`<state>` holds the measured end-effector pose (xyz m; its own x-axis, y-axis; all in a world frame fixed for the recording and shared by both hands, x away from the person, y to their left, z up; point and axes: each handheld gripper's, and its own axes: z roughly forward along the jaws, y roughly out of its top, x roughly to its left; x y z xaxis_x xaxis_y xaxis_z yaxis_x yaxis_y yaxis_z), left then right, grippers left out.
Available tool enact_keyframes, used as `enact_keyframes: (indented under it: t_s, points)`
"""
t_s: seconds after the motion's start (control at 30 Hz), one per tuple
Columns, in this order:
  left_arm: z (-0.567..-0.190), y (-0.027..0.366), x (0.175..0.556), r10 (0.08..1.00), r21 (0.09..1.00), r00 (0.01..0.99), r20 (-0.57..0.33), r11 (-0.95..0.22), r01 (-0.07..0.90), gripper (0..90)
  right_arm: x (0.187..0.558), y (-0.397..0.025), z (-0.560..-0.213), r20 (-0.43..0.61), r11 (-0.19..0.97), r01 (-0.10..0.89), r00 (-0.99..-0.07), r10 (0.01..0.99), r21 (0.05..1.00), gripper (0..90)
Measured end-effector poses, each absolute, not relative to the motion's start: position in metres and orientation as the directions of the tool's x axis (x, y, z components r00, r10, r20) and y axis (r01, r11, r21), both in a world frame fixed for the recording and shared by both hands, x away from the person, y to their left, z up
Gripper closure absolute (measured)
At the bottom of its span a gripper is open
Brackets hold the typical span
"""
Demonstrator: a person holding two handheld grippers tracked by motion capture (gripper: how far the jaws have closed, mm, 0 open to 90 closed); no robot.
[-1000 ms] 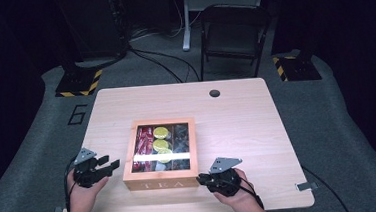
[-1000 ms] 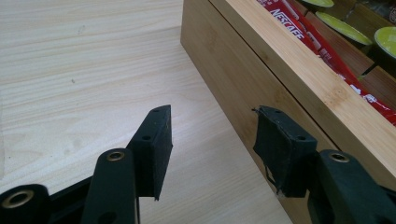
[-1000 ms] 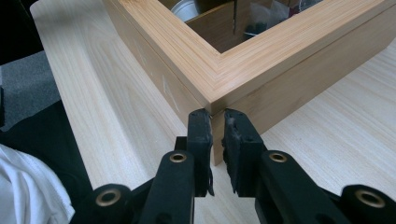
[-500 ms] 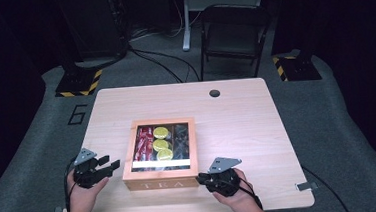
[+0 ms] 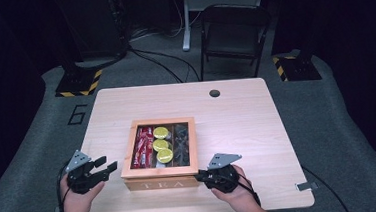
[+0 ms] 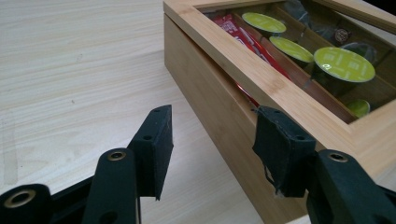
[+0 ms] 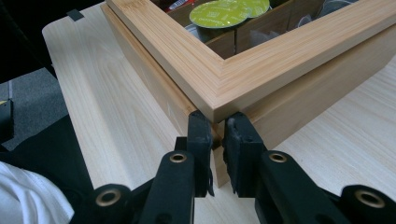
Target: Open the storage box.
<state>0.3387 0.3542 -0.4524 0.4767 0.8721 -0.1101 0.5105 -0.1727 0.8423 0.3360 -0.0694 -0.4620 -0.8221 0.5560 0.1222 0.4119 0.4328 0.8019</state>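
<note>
Right claw (image 7: 215,140) unmoved, pinching tea box (image 7: 280,88) corner; left claw (image 6: 212,149) wide, unmoved.

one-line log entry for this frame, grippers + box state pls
left gripper: open, beside tea box left side, not gripping | right gripper: nearly shut at box front-right corner under lid | lid: down | table: box near front edge
</note>
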Motion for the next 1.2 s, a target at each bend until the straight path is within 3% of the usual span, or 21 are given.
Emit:
enact_keyframes:
  t_s: [0.6,1.2]
  points:
    - [-0.45,0.344,0.313,0.828,0.844,0.553,-0.1,-0.223,0.487,49.6,0.351,-0.06,-0.453,0.146,0.41,0.392,-0.844,0.515,0.823,82.1]
    - [-0.447,0.315,0.312,0.786,0.85,0.613,-0.081,-0.267,0.455,55.2,0.353,-0.058,-0.453,0.148,0.402,0.388,-0.846,0.512,0.83,82.9]
